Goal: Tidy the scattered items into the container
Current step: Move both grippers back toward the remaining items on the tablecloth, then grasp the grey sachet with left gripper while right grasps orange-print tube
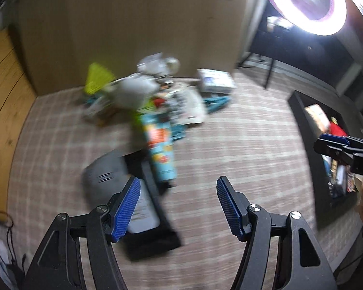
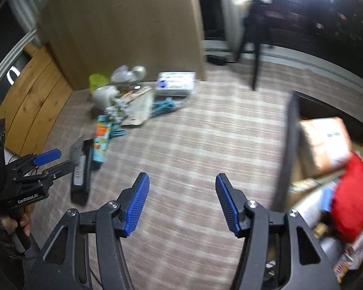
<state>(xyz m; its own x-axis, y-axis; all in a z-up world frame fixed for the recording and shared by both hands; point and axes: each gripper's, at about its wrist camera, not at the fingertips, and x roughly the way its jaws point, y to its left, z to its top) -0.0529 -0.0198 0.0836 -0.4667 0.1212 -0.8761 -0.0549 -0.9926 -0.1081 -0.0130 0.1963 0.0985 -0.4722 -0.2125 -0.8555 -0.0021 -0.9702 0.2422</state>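
Both claws are empty with their jaws apart: the left gripper [image 1: 179, 207] hangs over the carpet [image 1: 242, 145] near the pile; the right gripper [image 2: 182, 201] is beside the black container [image 2: 291, 149], which stands at the carpet's right edge, already partly filled. The nearest scattered item is the printed tube [image 1: 159, 149] — it lies flat, long axis pointing from the pile toward the left claw. I would grip it across the middle, jaws square to that axis; the dark flat box [image 1: 152, 207] touching it should stay undisturbed.
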